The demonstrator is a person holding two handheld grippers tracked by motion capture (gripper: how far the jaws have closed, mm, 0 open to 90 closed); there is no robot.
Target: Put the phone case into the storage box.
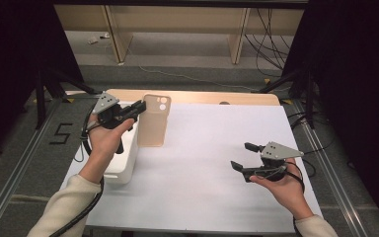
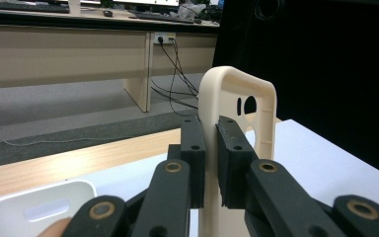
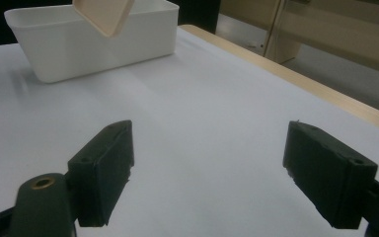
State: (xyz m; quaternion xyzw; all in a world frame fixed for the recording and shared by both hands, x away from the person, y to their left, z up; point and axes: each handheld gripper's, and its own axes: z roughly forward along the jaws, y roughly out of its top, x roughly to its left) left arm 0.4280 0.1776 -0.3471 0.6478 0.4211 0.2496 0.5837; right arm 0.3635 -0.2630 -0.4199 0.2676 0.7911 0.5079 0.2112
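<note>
A beige phone case (image 1: 155, 120) hangs upright above the table's left side, camera cut-outs at its top. My left gripper (image 1: 139, 107) is shut on its side wall; in the left gripper view both black pads clamp the case's edge (image 2: 210, 148). A white bin (image 1: 124, 157) sits under the left hand, and its rim (image 2: 24, 205) shows at lower left of the left gripper view. My right gripper (image 1: 243, 155) hovers over the white table sheet at the right, jaws wide apart and nothing between them (image 3: 207, 173). From there the case's lower corner (image 3: 103, 15) hangs in front of the bin (image 3: 89, 39).
A white sheet (image 1: 207, 163) covers the tabletop, with a wooden strip (image 1: 202, 96) along the far edge. Black stands and cables lie on the floor beyond the table. A dark curtain closes off both sides.
</note>
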